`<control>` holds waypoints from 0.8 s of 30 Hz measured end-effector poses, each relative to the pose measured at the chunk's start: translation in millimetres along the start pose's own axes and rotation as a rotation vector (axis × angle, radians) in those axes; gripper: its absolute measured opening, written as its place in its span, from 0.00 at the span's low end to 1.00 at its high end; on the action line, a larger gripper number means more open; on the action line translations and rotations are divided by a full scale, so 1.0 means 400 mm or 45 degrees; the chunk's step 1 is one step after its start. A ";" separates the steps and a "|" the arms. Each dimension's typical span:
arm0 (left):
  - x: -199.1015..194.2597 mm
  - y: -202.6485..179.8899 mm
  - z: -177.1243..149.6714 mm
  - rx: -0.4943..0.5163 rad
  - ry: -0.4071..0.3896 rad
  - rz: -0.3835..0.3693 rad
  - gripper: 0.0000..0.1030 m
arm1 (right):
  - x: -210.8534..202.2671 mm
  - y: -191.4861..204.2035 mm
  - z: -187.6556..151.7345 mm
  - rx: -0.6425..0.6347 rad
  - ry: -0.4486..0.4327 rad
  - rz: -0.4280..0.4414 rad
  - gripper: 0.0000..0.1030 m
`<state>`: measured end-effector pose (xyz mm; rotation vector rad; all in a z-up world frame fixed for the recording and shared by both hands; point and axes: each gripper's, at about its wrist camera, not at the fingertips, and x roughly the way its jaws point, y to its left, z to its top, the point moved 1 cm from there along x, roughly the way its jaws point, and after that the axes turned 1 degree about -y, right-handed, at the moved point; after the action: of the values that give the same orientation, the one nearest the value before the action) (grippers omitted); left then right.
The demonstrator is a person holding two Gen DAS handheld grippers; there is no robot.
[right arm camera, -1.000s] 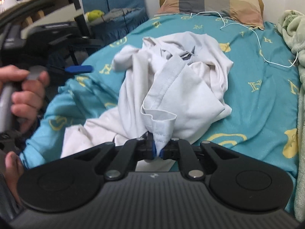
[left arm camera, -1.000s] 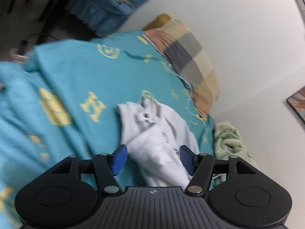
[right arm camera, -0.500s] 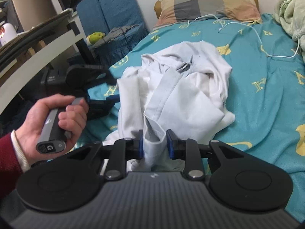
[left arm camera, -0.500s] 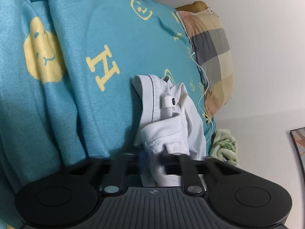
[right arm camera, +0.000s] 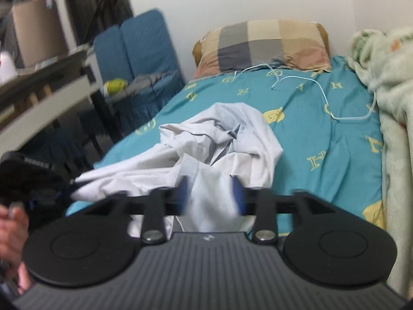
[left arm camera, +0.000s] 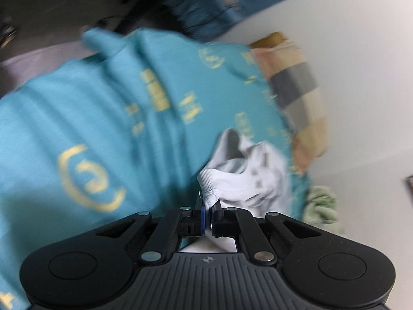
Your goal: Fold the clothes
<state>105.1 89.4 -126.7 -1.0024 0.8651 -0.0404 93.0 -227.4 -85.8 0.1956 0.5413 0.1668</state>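
Your left gripper [left arm camera: 207, 215] has its jaws clamped on a ribbed edge of the white shirt [right arm camera: 219, 139]. Your right gripper [right arm camera: 210, 193] jaws are opening, shirt fabric lying loose between them on the bed [right arm camera: 335, 134].

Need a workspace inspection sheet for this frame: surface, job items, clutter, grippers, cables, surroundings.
Surface: bed with teal printed sheet, rumpled.
Job's things: white garment, crumpled in a heap mid-bed, not folded.
Clutter: pale green blanket bunched along the bed's far side; checked pillow at the head.
Grippers: left gripper shut on a ribbed edge of the garment; right gripper jaws opening, cloth between them, pads off it.
Cables: white cable looped across the sheet near the pillow.
Surroundings: blue padded chair, cardboard box, white wall.
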 end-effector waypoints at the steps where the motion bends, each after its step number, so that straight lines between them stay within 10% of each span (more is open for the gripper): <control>1: 0.007 0.009 -0.005 -0.008 0.019 0.020 0.04 | 0.007 0.013 0.014 -0.048 0.006 0.004 0.57; 11: 0.063 0.081 -0.004 -0.076 0.104 0.097 0.05 | 0.381 0.287 0.278 -0.667 0.397 0.127 0.53; 22: 0.113 0.073 0.021 -0.056 0.113 0.087 0.05 | 0.727 0.399 0.156 -1.144 0.707 -0.003 0.48; 24: 0.118 0.069 0.023 -0.043 0.106 0.089 0.05 | 0.743 0.398 0.131 -1.204 0.709 -0.021 0.18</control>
<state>133.4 92.6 -174.4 -1.0065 0.9795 -0.0084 354.5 -18.6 -152.2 -0.7996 0.9565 0.4478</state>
